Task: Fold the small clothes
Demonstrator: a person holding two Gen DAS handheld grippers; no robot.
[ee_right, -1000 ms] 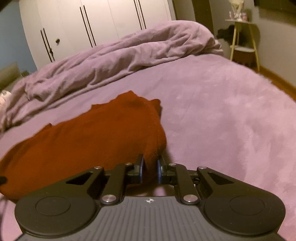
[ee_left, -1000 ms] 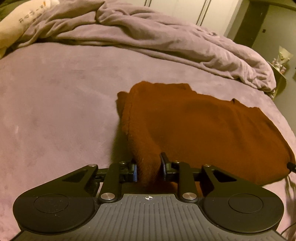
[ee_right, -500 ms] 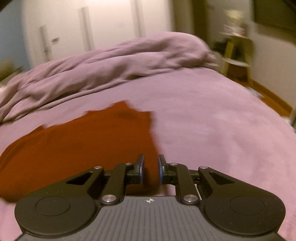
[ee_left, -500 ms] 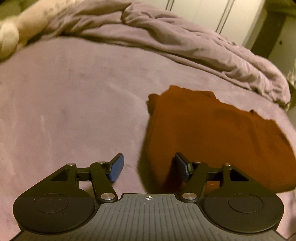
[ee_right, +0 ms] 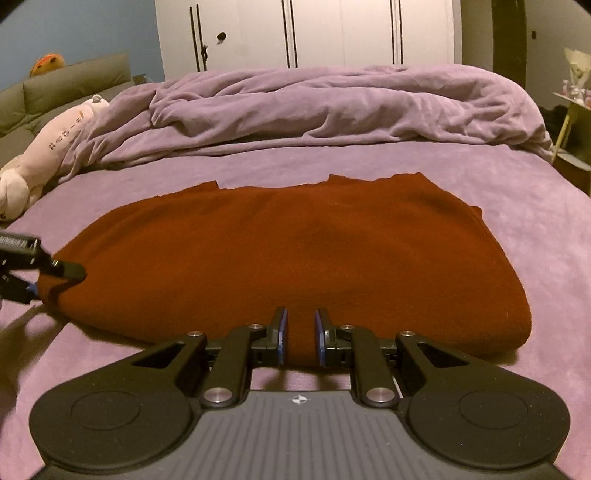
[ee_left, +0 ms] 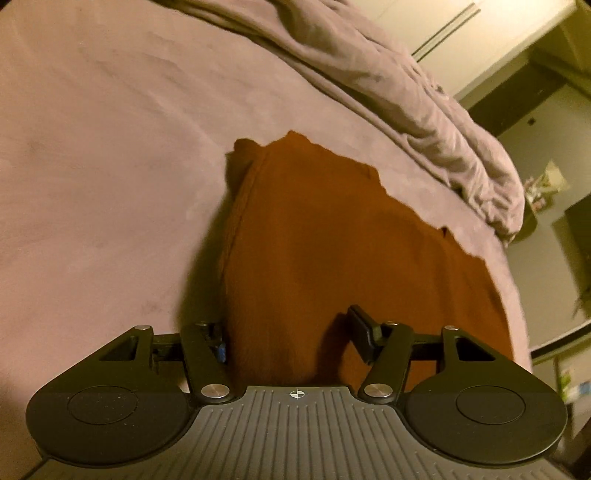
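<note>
A rust-red garment (ee_right: 295, 258) lies folded flat on the purple bed; it also shows in the left wrist view (ee_left: 332, 240). My left gripper (ee_left: 291, 332) is open, its fingers straddling the garment's near left end; the cloth lies between them without being pinched. It shows in the right wrist view (ee_right: 55, 280) at the garment's left corner. My right gripper (ee_right: 299, 336) is at the middle of the garment's near folded edge, jaws narrowly apart with cloth between the pads; whether they pinch it is unclear.
A crumpled purple blanket (ee_right: 314, 107) is heaped across the far side of the bed. A plush toy (ee_right: 48, 147) lies at the far left by a grey sofa (ee_right: 66, 85). White wardrobes (ee_right: 314, 33) stand behind. A small side table (ee_right: 572, 125) stands at the right.
My left gripper opened, let go of the garment's end and now straddles it. My right gripper moved from the right end to the middle of the near edge, and the garment lies flat.
</note>
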